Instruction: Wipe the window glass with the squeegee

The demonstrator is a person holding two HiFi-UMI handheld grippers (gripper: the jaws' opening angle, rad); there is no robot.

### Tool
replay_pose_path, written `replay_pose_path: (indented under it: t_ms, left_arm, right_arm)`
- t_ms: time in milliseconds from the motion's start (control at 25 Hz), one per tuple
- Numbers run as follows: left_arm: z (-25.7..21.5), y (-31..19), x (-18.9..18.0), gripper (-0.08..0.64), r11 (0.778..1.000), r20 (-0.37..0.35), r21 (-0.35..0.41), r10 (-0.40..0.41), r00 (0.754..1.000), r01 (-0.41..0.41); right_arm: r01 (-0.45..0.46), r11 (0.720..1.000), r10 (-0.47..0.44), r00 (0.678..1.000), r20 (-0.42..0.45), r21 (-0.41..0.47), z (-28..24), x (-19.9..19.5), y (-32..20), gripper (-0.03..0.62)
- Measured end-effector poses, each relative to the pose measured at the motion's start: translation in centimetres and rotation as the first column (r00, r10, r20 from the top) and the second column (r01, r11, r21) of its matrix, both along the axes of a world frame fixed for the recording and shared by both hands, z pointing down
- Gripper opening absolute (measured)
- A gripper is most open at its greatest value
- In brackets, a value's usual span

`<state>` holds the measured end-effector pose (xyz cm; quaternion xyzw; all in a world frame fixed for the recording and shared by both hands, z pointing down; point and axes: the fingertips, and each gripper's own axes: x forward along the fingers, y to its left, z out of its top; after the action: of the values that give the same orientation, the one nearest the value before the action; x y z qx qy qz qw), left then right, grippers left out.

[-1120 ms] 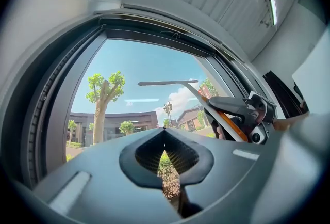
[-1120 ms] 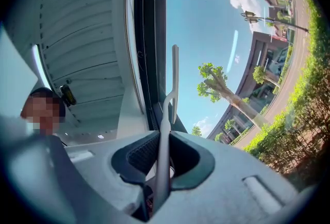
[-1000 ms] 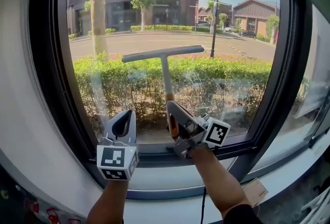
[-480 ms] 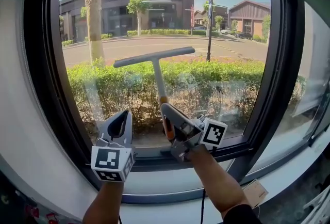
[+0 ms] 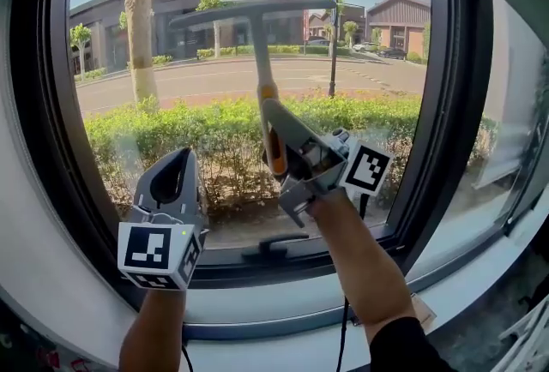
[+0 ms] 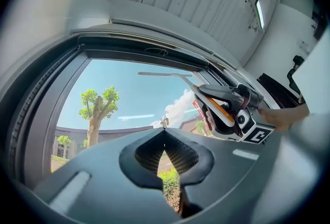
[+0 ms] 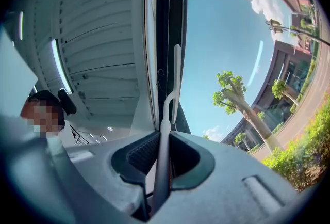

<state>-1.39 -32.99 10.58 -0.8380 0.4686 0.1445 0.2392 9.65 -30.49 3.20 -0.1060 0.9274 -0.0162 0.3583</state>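
Note:
The squeegee has a grey T-shaped blade, a thin stem and an orange handle. Its blade lies against the window glass high on the pane, tilted slightly down to the left. My right gripper is shut on the handle, and in the right gripper view the stem runs up between the jaws to the blade. My left gripper hangs lower left of the squeegee, shut with nothing in it. The left gripper view shows the squeegee and the right gripper to its upper right.
A black window frame surrounds the pane, with a dark latch handle on its lower rail above the white sill. Outside are a hedge, a tree, a road and buildings. A second pane lies to the right.
My right gripper has lifted the squeegee up the glass, taking the blade from mid-pane to near the top. My left gripper has risen a little and shifted left.

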Motion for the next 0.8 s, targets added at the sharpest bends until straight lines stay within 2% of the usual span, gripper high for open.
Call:
replay_pose_path:
  t_ms: [240, 560, 800]
  left_arm:
    - [-4.8, -1.3, 2.5, 0.009, 0.997, 0.015, 0.048, -0.054, 0.998, 0.053]
    - [-5.2, -0.2, 2.7, 0.009, 0.992, -0.007, 0.085, -0.096, 0.995, 0.096]
    - [-5.8, -0.2, 3.7, 0.009, 0.992, -0.004, 0.081, -0.101, 0.995, 0.101]
  right_arm:
    - [0.01, 0.999, -0.013, 0.998, 0.059, 0.05, -6.9, 3.9, -1.4, 0.048]
    - [-0.001, 0.997, -0.001, 0.999, 0.036, 0.071, -8.3, 4.1, -1.9, 0.048]
    - [-0.01, 0.998, 0.008, 0.999, 0.04, 0.059, -9.9, 5.3, -3.5, 0.048]
